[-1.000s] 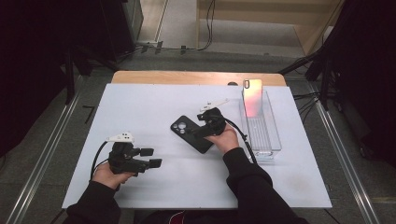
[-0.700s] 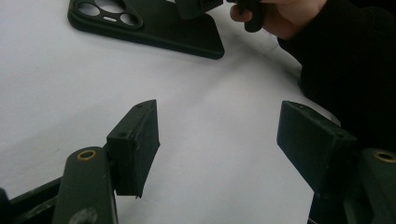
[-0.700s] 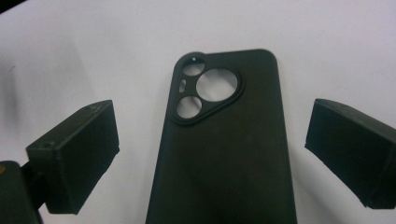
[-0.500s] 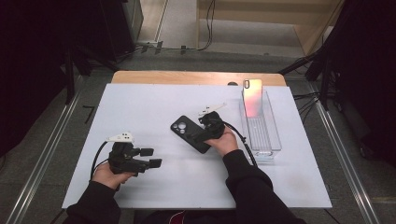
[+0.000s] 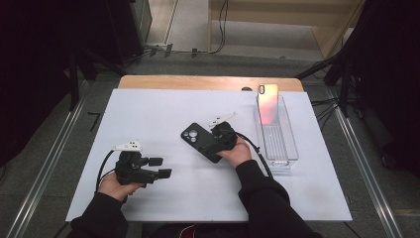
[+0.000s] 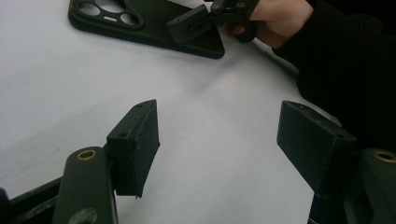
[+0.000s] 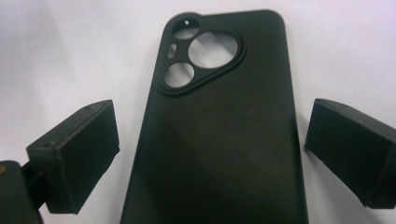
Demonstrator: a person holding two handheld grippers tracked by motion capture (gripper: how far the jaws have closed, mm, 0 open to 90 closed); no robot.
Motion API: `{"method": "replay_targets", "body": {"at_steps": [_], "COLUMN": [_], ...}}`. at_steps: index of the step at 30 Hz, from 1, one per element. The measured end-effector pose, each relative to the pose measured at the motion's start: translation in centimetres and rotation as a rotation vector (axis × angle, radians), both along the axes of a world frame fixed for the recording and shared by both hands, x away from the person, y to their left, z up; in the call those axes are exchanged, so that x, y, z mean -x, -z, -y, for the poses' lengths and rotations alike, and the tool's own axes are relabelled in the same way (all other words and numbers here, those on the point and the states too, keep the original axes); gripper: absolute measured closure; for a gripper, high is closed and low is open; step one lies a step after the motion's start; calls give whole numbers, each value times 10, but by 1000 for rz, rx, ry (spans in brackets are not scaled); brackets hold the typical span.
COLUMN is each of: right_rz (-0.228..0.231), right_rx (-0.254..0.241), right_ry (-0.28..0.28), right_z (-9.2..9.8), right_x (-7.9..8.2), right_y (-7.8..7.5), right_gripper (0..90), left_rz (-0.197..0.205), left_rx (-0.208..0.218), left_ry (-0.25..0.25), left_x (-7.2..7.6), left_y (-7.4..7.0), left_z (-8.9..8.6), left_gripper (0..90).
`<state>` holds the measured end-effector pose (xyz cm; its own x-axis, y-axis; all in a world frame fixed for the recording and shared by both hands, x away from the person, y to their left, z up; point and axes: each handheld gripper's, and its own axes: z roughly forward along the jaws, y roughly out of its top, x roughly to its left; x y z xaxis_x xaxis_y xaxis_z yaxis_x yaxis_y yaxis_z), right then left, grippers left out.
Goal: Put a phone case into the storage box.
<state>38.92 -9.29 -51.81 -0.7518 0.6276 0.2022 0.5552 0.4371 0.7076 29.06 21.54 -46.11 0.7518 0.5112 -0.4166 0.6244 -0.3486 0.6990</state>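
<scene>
A black phone case [image 5: 198,139] lies back up on the white table [image 5: 148,114], its camera cutout toward the far left. My right gripper [image 5: 215,144] hovers over the case's near end and is open. In the right gripper view the case [image 7: 219,140] runs up between the jaws, which stand apart from its long edges on either side of the gripper's midpoint [image 7: 210,156]. My left gripper [image 5: 159,167] rests at the front left, open and holding nothing [image 6: 219,144]. In the left gripper view, the case [image 6: 140,23] and the right gripper [image 6: 194,23] sit farther off.
A clear plastic bin [image 5: 278,146] stands at the right of the table, with a pink phone [image 5: 268,103] leaning upright at its far end. A wooden strip [image 5: 208,82] borders the table's far edge. Cables trail from both grippers.
My right gripper has drawn a little toward the person, settling lower over the case's near end. The case and the left gripper have stayed where they were.
</scene>
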Motion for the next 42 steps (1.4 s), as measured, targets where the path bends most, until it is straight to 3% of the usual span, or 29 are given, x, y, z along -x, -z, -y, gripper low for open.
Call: {"method": "replay_targets", "body": {"at_steps": [5, 12, 18, 21, 33, 42], "right_rz": [17, 65, 87, 111, 120, 98], "right_rx": [12, 90, 111, 154, 140, 105], "right_ry": [-4, 12, 25, 26, 15, 36], "right_z": [-1, -9, -11, -15, -13, -9], "right_x": [1, 7, 9, 12, 13, 11], "right_y": [1, 1, 1, 2, 1, -3], "right_gripper": [14, 25, 55, 63, 117, 126], "left_rz": [0, 1, 2, 1, 2, 0], "left_rx": [-1, -1, -3, -2, 0, 2], "left_ry": [0, -1, -3, -5, -7, -10], "left_x": [0, 0, 0, 0, 0, 0], "left_y": [0, 0, 0, 0, 0, 0], "left_z": [0, 0, 0, 0, 0, 0], "left_gripper": [300, 300, 300, 300, 300, 300]}}
